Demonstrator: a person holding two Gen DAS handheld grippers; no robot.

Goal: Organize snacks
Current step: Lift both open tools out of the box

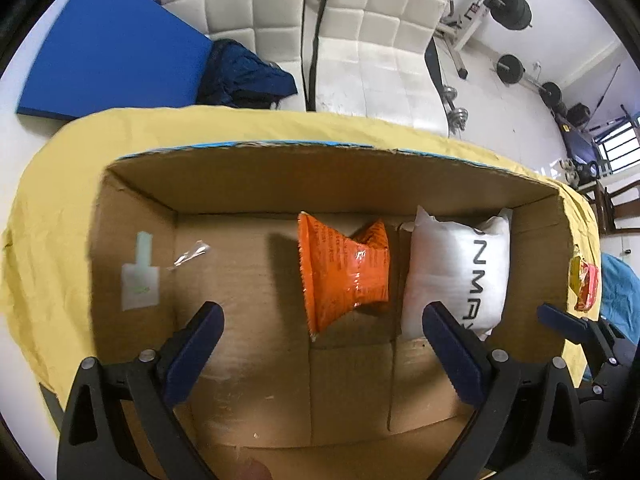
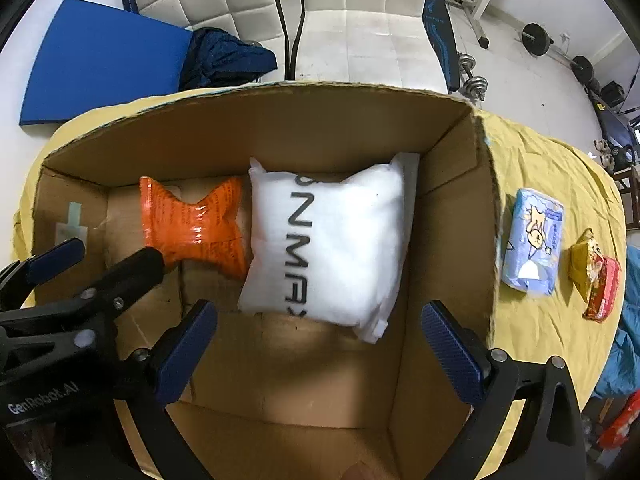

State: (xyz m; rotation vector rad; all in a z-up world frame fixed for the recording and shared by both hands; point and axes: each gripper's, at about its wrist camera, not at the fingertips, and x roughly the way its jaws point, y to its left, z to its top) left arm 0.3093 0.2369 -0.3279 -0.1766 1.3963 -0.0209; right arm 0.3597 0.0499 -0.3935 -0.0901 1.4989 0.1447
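An open cardboard box (image 1: 336, 184) (image 2: 280, 120) sits on a yellow cloth. Inside lie an orange snack pack (image 1: 344, 272) (image 2: 196, 224), pinched at its middle, and a white pillow-like bag (image 1: 456, 272) (image 2: 328, 240) with black letters to its right. My left gripper (image 1: 324, 344) hovers open over the box floor, nothing between its fingers. My right gripper (image 2: 316, 344) is open too, just in front of the white bag. Outside the box on the right lie a light blue pack (image 2: 532, 240) and a yellow and red pack (image 2: 596, 276) (image 1: 584, 284).
The yellow cloth (image 2: 552, 168) covers a round table. White padded chairs (image 1: 360, 40) stand behind it, with a blue mat (image 1: 108, 48) and a dark blue garment (image 1: 244, 76) at the left. Weights and gym gear (image 1: 516, 8) fill the floor at the right.
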